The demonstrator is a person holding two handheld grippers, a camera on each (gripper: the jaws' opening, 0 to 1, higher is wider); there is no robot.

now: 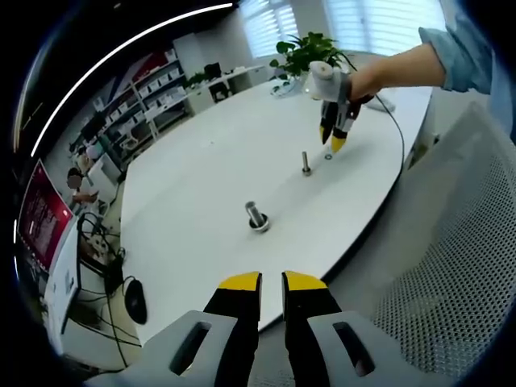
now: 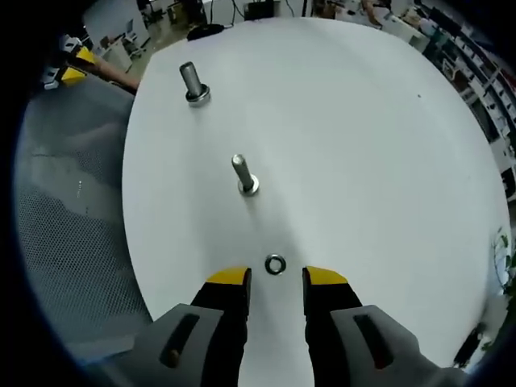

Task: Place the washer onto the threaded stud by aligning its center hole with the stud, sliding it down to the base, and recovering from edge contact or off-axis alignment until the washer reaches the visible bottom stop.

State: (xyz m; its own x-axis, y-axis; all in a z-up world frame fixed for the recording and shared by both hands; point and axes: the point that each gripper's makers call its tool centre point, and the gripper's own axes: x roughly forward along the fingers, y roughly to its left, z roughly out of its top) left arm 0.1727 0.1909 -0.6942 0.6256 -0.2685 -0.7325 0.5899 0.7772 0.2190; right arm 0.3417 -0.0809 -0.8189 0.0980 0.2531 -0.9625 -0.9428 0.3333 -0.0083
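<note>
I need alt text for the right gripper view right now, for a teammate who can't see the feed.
A small washer lies flat on the white table, just ahead of the open right gripper, between its yellow tips. Beyond it a threaded stud stands upright, and a second stud stands farther off near the table's edge.

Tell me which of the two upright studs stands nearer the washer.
The slimmer stud in the middle of the white table, just beyond the washer lying between the right gripper tips. The thicker stud stands farther off, near the table edge.
</note>
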